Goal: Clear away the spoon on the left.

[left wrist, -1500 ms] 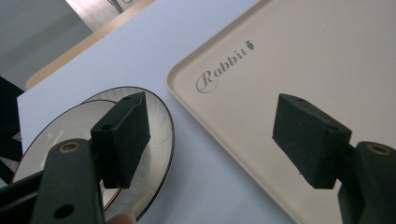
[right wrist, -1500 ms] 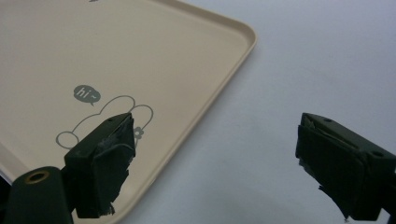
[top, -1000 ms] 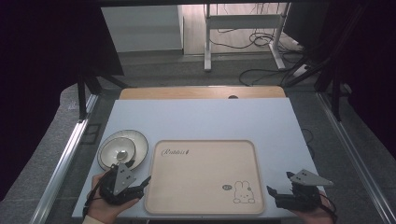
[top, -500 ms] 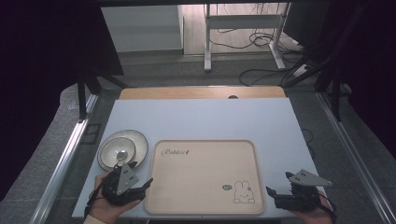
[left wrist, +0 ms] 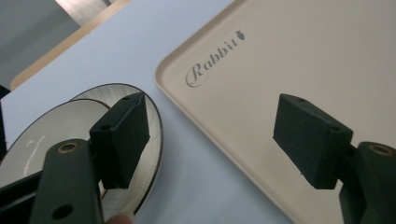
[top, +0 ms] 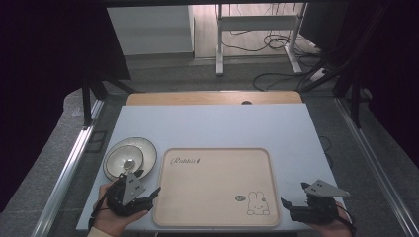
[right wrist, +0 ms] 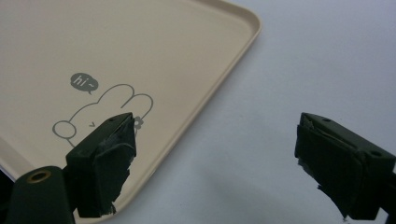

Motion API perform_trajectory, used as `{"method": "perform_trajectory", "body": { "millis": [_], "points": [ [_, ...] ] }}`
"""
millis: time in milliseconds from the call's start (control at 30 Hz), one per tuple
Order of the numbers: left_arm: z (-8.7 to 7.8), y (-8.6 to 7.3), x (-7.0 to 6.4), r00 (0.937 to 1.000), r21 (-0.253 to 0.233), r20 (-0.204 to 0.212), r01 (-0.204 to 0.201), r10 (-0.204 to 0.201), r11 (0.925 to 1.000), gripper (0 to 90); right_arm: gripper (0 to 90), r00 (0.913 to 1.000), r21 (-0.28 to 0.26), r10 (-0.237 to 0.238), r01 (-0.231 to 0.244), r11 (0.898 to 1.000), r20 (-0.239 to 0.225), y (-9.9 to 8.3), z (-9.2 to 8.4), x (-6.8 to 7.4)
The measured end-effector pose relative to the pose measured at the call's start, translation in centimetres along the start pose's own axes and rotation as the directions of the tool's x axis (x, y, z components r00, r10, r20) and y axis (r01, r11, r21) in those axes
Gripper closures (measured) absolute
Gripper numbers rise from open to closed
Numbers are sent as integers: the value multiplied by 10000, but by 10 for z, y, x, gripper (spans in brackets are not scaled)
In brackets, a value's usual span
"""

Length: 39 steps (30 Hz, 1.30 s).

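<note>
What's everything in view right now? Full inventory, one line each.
tray: 1, beige with a rabbit drawing and "Rabbit" lettering, near middle of the table, nothing on it
plate: 1, pale with a dark rim, on the table left of the tray
bowl: 1, pale, sitting on the plate
table: 1, light blue-grey top with a wooden strip at the far edge
left hand-held gripper: 1, black, open, near-left by the plate
right hand-held gripper: 1, black, open, near-right beside the tray

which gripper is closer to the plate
Left. The left gripper sits just at the plate's near edge, while the right gripper is across the tray, at its far side.
</note>
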<state>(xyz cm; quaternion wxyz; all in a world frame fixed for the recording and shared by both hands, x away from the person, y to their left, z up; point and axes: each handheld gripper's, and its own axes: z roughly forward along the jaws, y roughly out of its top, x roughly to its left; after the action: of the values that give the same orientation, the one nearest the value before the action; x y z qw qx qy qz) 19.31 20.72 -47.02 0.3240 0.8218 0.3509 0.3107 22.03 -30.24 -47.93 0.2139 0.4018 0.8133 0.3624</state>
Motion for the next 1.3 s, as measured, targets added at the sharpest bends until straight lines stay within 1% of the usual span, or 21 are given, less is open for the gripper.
{"method": "perform_trajectory", "body": {
  "millis": [67, 133, 233, 333, 367, 400, 600, 767, 900, 1133, 1300],
  "points": [
    [-2, -1, 2, 9999, -97, -107, 24, -25, 10000, 270, 125, 10000, -25, 31, -31, 10000, 7, 0, 0, 0],
    [-4, -1, 4, 9997, -151, -175, 175, -178, 9997, 270, 125, 10000, -14, 39, -39, 10000, 12, 0, 0, 0],
    [-7, -1, 6, 9995, -299, -272, 179, -187, 9994, 270, 125, 10000, -15, 21, -21, 10000, 21, 0, 0, 0],
    [-10, 0, 8, 9990, -334, -381, 204, -217, 9992, 270, 125, 10000, -17, 42, -42, 10000, 26, 0, 0, 0],
    [-11, -1, 8, 9988, -382, -387, 289, -304, 9989, 270, 125, 10000, -15, 22, -22, 10000, 25, 0, 0, 0],
    [-12, -1, 10, 9986, -354, -447, 259, -274, 9990, 269, 125, 10000, -23, 22, -22, 10000, 25, 0, 0, 0],
    [-21, -5, 17, 9950, -531, -797, 564, -605, 9970, 269, 125, 10000, -24, 22, -22, 10000, 25, 0, -1, -1],
    [-28, -11, 23, 9917, -491, -1052, 691, -740, 9964, 269, 125, 10000, -32, 25, -25, 10000, 33, 0, 0, 0],
    [-33, -19, 27, 9886, -479, -1192, 873, -924, 9950, 269, 125, 10000, -21, 39, -39, 10000, 35, 0, 0, 0],
    [-35, -34, 32, 9852, -272, -1314, 1070, -1097, 9939, 274, 125, 10000, -17, 32, -32, 10000, 37, 0, 0, 0],
    [-34, -42, 33, 9846, 75, -1499, 926, -904, 9957, 295, 125, 10000, -7, 28, -28, 10000, 42, 0, 0, 0]
  ]
}}
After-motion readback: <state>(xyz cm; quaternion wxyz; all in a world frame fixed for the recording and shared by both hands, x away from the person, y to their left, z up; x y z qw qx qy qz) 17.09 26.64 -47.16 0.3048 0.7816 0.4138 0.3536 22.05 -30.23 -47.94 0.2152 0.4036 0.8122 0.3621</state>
